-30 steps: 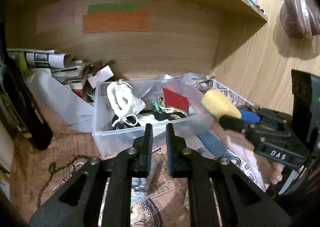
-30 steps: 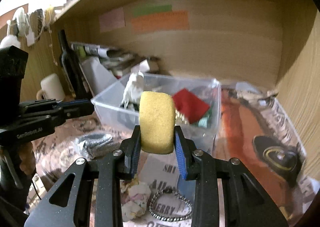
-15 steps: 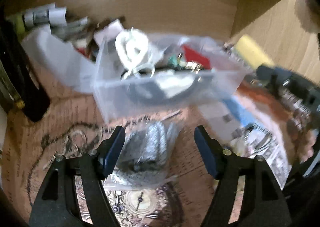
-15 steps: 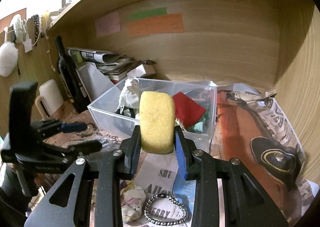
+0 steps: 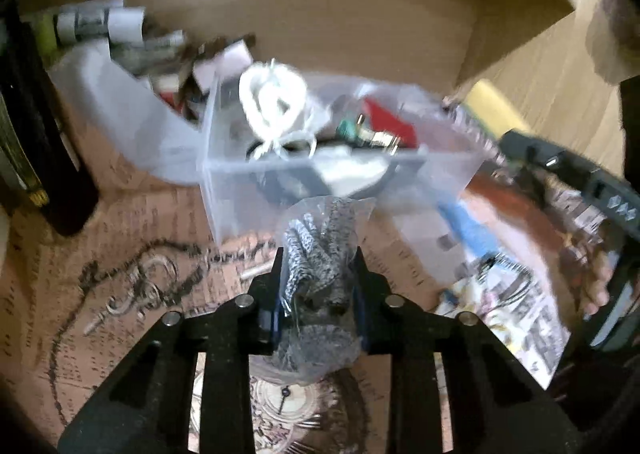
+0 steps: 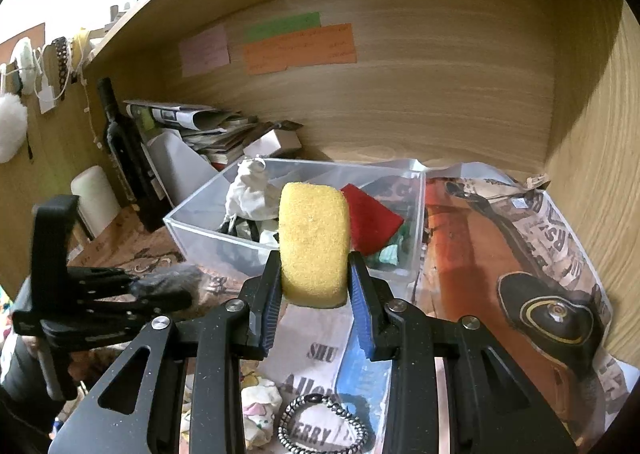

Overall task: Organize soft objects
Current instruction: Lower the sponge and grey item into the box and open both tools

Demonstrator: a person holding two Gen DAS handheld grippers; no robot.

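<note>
Tabletop, paper-covered, sits in a wood alcove w/ notes stuck on the back wall. Clear bin stands mid-tabletop, nearer the back edge; inside: white cloth, red piece, teal bits, dark stuff – packed loose. Dark bottle upright at the left edge, paper stack in the back-left corner behind the bin.

Right tool is clamped on a yellow sponge, sponge upright between the blue pads, held up in front of the bin's near wall, not in it.

Left tool is closed on a grey knit wrapped in clear plastic; bundle sticks up past the tips, just in front of the bin's near wall. Left view is blurred, so can't tell if the bundle is off the tabletop.

Chain lies on the tabletop toward the left edge. Bracelet and a crumpled printed wad near the front edge, just beside each other.
</note>
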